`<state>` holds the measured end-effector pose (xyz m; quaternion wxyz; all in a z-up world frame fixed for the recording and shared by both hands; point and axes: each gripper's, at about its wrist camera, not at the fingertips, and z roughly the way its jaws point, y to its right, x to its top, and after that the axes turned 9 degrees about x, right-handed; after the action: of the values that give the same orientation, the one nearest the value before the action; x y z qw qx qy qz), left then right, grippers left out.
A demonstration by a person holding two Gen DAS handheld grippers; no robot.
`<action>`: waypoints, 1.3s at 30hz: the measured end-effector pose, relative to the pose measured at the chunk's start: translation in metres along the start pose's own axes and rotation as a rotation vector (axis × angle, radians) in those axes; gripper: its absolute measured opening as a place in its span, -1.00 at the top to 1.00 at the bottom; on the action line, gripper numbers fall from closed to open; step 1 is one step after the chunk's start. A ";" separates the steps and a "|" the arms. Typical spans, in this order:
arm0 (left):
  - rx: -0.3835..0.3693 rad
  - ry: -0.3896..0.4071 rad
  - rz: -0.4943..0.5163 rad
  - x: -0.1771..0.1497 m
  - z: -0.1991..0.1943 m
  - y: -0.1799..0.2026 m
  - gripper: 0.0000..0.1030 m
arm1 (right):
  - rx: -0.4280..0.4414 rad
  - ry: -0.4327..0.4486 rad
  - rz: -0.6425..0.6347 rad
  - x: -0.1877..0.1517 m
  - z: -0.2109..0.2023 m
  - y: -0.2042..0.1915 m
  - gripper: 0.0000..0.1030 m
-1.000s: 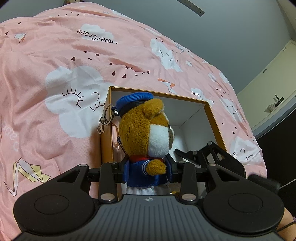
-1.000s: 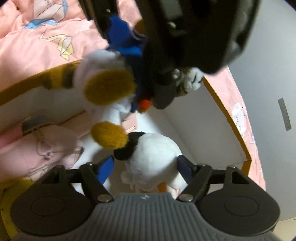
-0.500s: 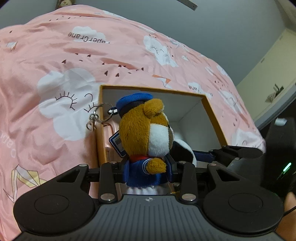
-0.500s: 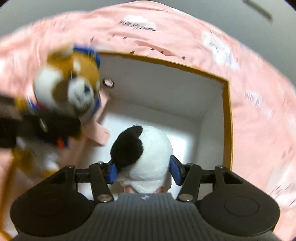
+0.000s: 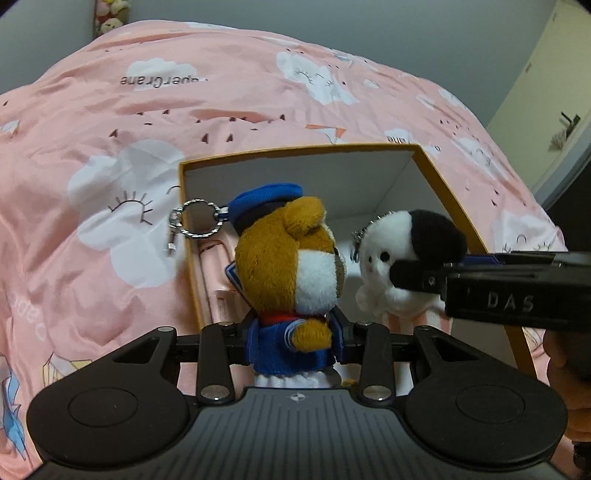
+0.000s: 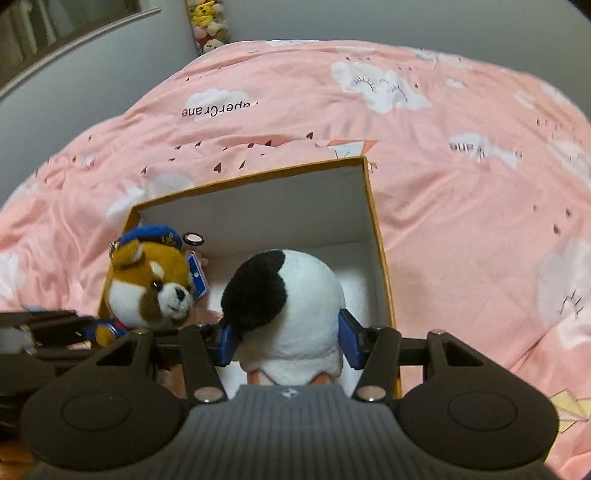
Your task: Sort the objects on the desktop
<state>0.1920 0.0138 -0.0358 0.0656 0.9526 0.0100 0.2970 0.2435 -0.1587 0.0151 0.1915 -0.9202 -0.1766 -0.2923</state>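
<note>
My left gripper (image 5: 293, 338) is shut on a brown plush dog in a blue sailor suit and cap (image 5: 288, 266), held upright over the near left part of an open orange box with white inside (image 5: 436, 173). The dog's metal key ring (image 5: 195, 223) hangs over the box's left wall. My right gripper (image 6: 288, 338) is shut on a white plush toy with a black patch (image 6: 291, 295), held over the same box (image 6: 373, 206). The dog (image 6: 151, 284) sits to its left; the white toy (image 5: 402, 258) sits right of the dog.
The box rests on a pink quilt with white clouds and paper cranes (image 5: 110, 155) that fills both views. A pink object (image 5: 218, 280) lies inside the box by its left wall. Plush toys (image 6: 207, 26) stand at the far wall. A door (image 5: 554, 74) is at the right.
Both grippers have risen and pulled back from the box with their toys. The right gripper with the white toy now shows beside the dog in the left wrist view.
</note>
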 end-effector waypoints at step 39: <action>0.052 0.122 0.112 -0.018 -0.018 -0.002 0.18 | 0.011 -0.047 -0.013 -0.002 0.016 -0.020 -0.11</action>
<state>0.1674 0.0169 -0.0318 0.0233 0.9331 -0.0314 0.3576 0.2412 -0.1345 0.0065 0.1903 -0.9247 -0.1884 -0.2707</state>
